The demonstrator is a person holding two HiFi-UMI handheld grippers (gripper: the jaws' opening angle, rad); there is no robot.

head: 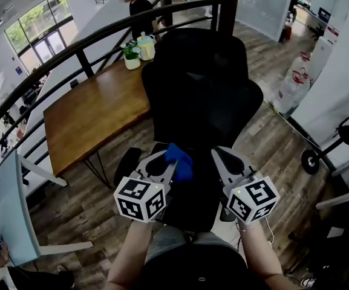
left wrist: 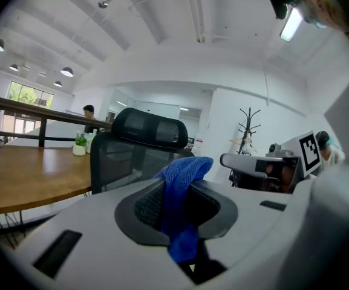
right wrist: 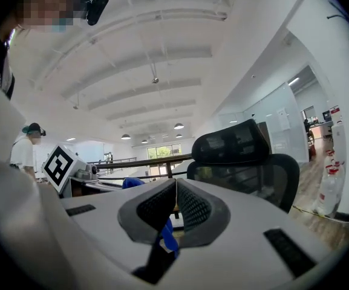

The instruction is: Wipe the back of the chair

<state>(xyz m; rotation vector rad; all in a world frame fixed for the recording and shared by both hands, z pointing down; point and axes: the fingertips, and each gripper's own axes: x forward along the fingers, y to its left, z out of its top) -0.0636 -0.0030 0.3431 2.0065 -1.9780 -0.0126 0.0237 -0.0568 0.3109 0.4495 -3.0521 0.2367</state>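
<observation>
A black mesh office chair (head: 201, 101) with a headrest stands just ahead of me, its back turned toward me. My left gripper (head: 170, 164) is shut on a blue cloth (head: 179, 161), held low behind the chair's back and apart from it. In the left gripper view the blue cloth (left wrist: 183, 189) bulges out between the jaws, with the chair (left wrist: 135, 156) beyond. My right gripper (head: 221, 156) is shut with nothing in it, level with the left one. In the right gripper view the jaws (right wrist: 175, 199) meet in front of the chair (right wrist: 247, 162).
A wooden table (head: 92, 116) stands left of the chair, with a small plant (head: 131, 55) and a bottle at its far end. A dark railing (head: 71, 47) curves behind it, and a person (head: 139, 11) stands beyond. Exercise gear (head: 337, 144) is at right.
</observation>
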